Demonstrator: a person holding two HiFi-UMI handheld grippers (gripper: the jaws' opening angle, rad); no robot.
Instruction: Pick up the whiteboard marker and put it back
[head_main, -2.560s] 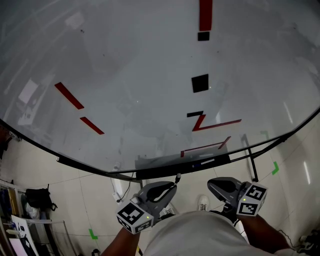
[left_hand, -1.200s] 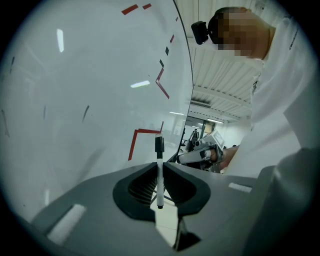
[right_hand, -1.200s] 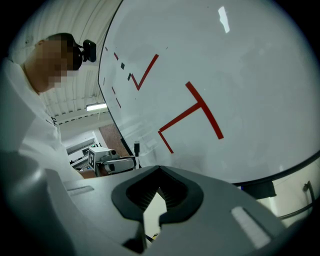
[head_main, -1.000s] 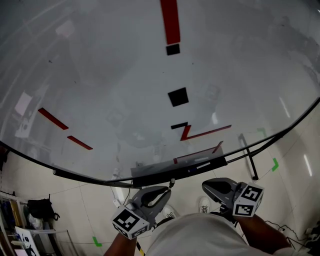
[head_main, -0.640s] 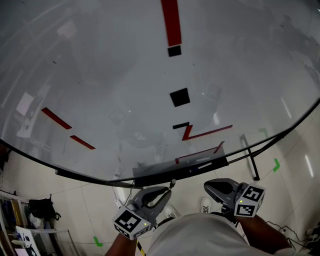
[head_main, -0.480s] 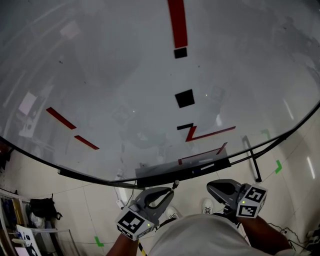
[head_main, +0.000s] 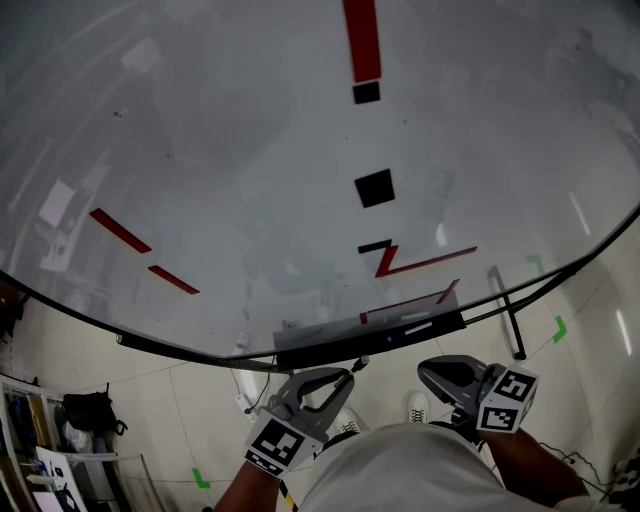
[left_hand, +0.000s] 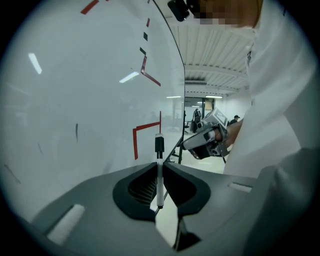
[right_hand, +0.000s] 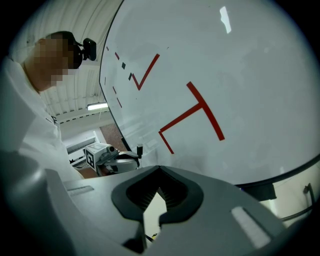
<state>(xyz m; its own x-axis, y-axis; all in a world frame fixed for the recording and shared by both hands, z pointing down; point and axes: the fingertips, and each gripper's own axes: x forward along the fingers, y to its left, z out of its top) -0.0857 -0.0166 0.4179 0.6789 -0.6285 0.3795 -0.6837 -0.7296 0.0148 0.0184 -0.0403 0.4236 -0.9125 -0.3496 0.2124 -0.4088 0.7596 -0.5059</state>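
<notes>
1. The fingers (left_hand: 141, 185) of the left gripper (left_hand: 159, 169) were clamped on the whiteboard marker (left_hand: 159, 186), which stood upright between them in the left gripper view.
2. The marker had a white barrel. Its black cap (left_hand: 159, 145) stuck out past the jaw tips toward the whiteboard (left_hand: 75, 100).
3. The fingers (right_hand: 172, 192) of the right gripper (right_hand: 159, 172) were pressed together at the tips, and I saw nothing between them.
4. In the head view, I read the left gripper (head_main: 345, 376) and the right gripper (head_main: 426, 370) as held low and side by side in front of the person's body, below the board's lower edge.
5. The marker's cap end (head_main: 358, 365) lay just under the dark tray (head_main: 340, 345) on the whiteboard's (head_main: 220, 130) lower edge. I could not tell whether it touched the tray.
6. The board carried red tape strips (head_main: 361, 40) and a black square (head_main: 374, 188).
7. The right gripper view showed the left gripper (right_hand: 131, 156) off to the left, with the marker (right_hand: 139, 149) pointing up beside the board (right_hand: 240, 75).
</notes>
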